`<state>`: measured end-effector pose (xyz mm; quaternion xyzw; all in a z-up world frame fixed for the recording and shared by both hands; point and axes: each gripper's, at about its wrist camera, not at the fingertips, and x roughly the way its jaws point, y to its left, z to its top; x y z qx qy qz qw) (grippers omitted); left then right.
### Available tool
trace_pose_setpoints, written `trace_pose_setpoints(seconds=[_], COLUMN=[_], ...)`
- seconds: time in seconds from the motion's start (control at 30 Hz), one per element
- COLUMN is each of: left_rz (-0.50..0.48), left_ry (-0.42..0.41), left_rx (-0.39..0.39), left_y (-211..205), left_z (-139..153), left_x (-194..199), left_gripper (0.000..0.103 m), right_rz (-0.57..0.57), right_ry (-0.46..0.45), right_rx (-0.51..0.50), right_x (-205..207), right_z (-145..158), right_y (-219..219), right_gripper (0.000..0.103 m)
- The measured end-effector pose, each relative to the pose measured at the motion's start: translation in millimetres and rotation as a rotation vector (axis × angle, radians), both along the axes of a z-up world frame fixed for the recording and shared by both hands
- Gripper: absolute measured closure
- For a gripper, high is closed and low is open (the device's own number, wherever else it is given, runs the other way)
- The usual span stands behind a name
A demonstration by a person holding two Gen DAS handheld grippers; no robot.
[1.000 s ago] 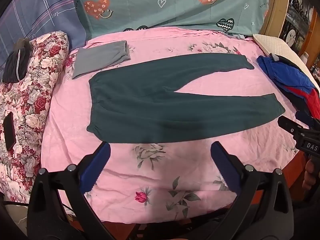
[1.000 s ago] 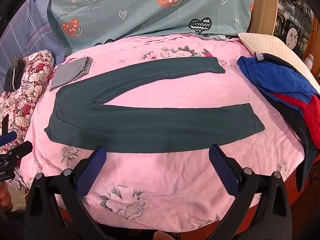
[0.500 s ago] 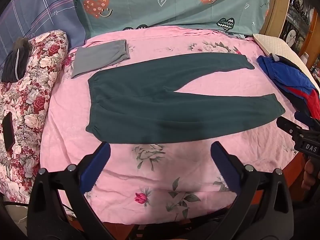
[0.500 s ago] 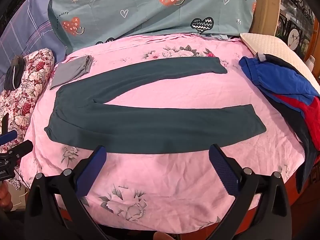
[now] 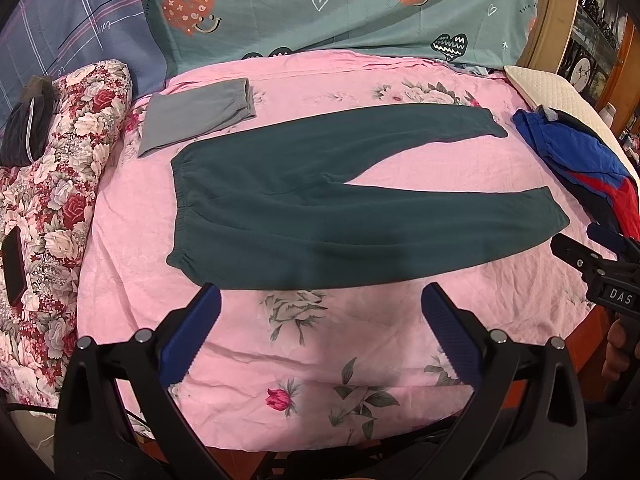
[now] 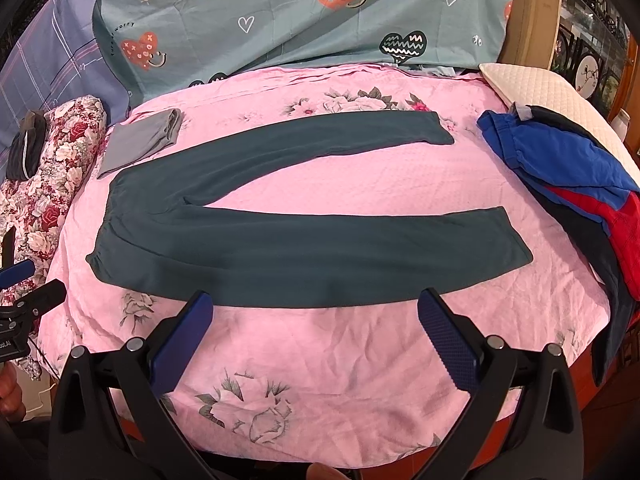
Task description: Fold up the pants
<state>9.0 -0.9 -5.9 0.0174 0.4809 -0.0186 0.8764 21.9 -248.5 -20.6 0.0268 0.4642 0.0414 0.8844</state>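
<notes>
Both hand-held grippers [image 5: 320,300] [image 6: 314,308] gape, empty, just short of pants [image 5: 320,208].

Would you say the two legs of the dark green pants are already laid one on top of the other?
No, the dark green pants lie flat with both legs spread apart in a V.

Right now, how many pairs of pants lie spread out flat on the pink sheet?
1. The dark green pants lie unfolded mid-bed, legs pointing right. A folded grey garment sits by the waistband, and a blue-red clothes pile at the right edge may hide more pants.
</notes>
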Motion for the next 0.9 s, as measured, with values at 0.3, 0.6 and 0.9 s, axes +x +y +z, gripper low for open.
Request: trace_pose_setpoints(seconds=[0.3, 0.6, 0.9], left_rz=[0.007, 0.012, 0.012], left_ry=[0.003, 0.004, 0.005], left_rx=[-0.005, -0.007, -0.010], left_y=[1.5, 5.1, 6.2], left_z=[-1.9, -1.3, -2.0], left_x=[3.9, 2.8, 2.5], left_gripper=[0.002, 0.002, 0.002], right_rz=[0.003, 0.008, 0.008], right_ry=[0.002, 0.004, 0.006], right_rx=[0.002, -0.002, -0.004], right_x=[2.3, 4.5, 4.4], right_z=[-1.7, -1.4, -1.5], right_y=[2.0, 6.0, 6.9], right_gripper=[0.001, 0.001, 0.001])
